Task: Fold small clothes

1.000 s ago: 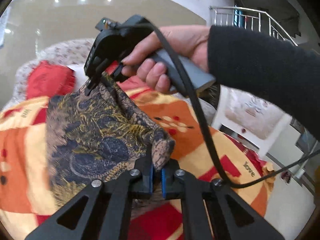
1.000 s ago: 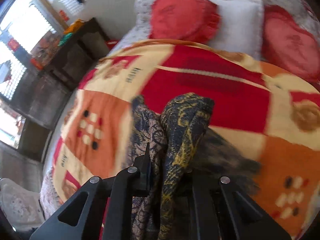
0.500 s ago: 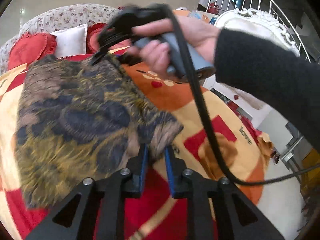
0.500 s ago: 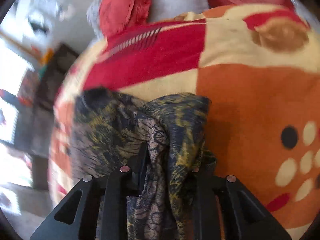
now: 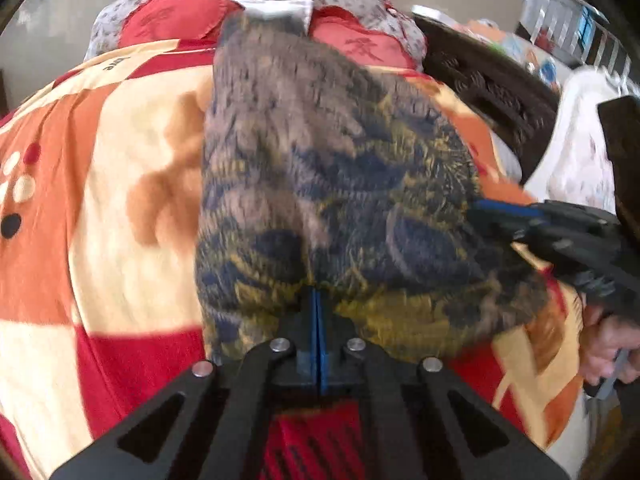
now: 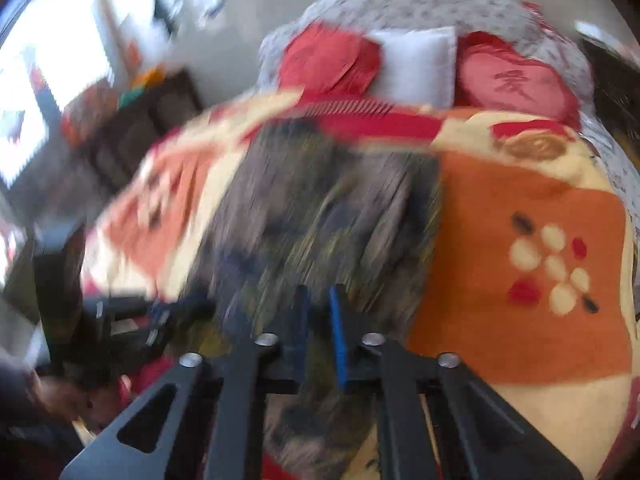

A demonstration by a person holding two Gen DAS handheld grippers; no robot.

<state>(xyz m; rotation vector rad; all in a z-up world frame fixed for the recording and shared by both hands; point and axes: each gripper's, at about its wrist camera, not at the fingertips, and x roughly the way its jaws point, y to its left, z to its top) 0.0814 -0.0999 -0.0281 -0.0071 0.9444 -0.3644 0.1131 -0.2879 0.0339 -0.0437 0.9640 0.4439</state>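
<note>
A small garment with a dark blue, gold and brown print [image 5: 332,184] lies spread over the bed's blanket, reaching toward the pillows. My left gripper [image 5: 316,308] is shut on its near edge. My right gripper [image 6: 318,312] is shut on another part of the near edge of the garment [image 6: 320,216], which is blurred by motion. The right gripper also shows in the left wrist view [image 5: 496,216], gripping the garment's right edge. The left gripper shows in the right wrist view [image 6: 168,316] at the garment's left edge.
The bed carries a blanket of red, orange and cream patches [image 5: 120,200]. Red cushions [image 6: 332,60] and a white pillow [image 6: 416,60] lie at the head. A dark wooden cabinet [image 6: 136,128] stands on one side of the bed and dark carved furniture [image 5: 484,84] on the other.
Both grippers have swung the garment down from the air and it now lies spread flat on the blanket. The right gripper has moved from far above to the garment's right edge.
</note>
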